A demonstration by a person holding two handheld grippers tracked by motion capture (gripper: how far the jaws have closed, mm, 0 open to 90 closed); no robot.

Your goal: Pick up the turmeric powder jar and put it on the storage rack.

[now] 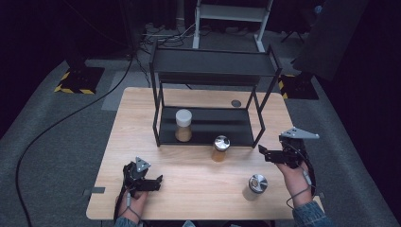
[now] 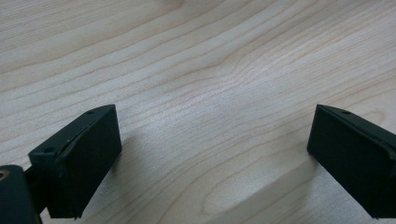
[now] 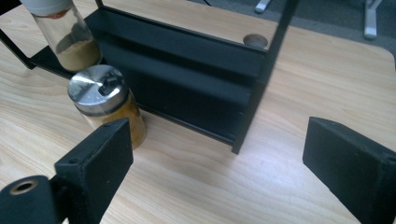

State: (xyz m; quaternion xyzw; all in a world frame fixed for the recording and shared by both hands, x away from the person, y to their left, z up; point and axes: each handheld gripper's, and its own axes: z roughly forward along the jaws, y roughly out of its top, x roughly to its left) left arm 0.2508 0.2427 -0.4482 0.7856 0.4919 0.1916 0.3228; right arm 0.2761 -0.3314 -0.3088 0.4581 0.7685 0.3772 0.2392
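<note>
A black two-level shelf rack (image 1: 213, 71) stands on the wooden table (image 1: 142, 142). A white-capped jar (image 1: 183, 125) of tan powder sits on its lower shelf, also in the right gripper view as the white-capped jar (image 3: 65, 35). A metal-lidded jar (image 1: 220, 148) of orange spice stands just in front of the rack, seen close as the metal-lidded jar (image 3: 107, 105). A second metal-lidded jar (image 1: 256, 187) stands near the front right. My left gripper (image 1: 158, 182) is open low over bare wood; the left gripper (image 2: 212, 154) holds nothing. My right gripper (image 1: 264, 153) is open beside the rack's front right leg (image 3: 254, 100), empty.
A small dark round disc (image 1: 236, 103) lies on the table behind the rack. Grey carpet, cables and black-and-yellow floor plates (image 1: 78, 79) surround the table. Bare wood spreads between the two grippers and along the left side.
</note>
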